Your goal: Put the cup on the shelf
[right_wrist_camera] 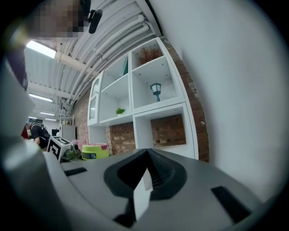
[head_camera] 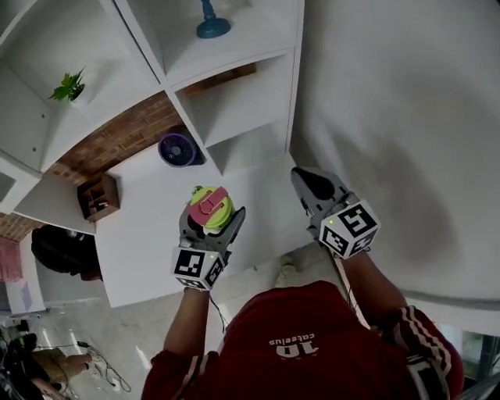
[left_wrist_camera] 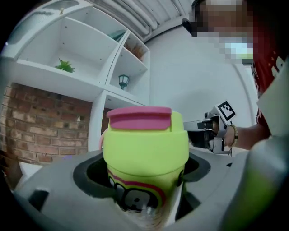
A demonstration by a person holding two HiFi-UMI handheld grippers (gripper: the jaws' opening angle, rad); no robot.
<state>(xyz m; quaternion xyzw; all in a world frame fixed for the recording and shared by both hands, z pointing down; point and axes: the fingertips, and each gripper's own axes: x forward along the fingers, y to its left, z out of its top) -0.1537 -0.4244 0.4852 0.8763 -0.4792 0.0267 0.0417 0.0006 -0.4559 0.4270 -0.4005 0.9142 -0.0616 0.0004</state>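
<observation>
A lime-green cup [head_camera: 209, 205] with a pink lid stands upright between the jaws of my left gripper [head_camera: 211, 212], which is shut on its body. The cup [left_wrist_camera: 144, 149] fills the left gripper view, its lower half sunk between the jaws. It is held above the white table [head_camera: 148, 234], in front of the white shelf unit [head_camera: 226, 98]. My right gripper [head_camera: 310, 183] hovers to the right of the cup, near the white wall, shut with nothing in it. In the right gripper view the cup [right_wrist_camera: 95, 151] shows small at the left, with the shelf [right_wrist_camera: 135, 113] behind it.
The shelf holds a blue lamp [head_camera: 211, 23] and a small green plant [head_camera: 69, 86]. A purple fan [head_camera: 177, 148] and a wooden box [head_camera: 99, 197] sit at the table's back, against a brick wall [head_camera: 125, 133]. A white wall [head_camera: 391, 117] runs along the right.
</observation>
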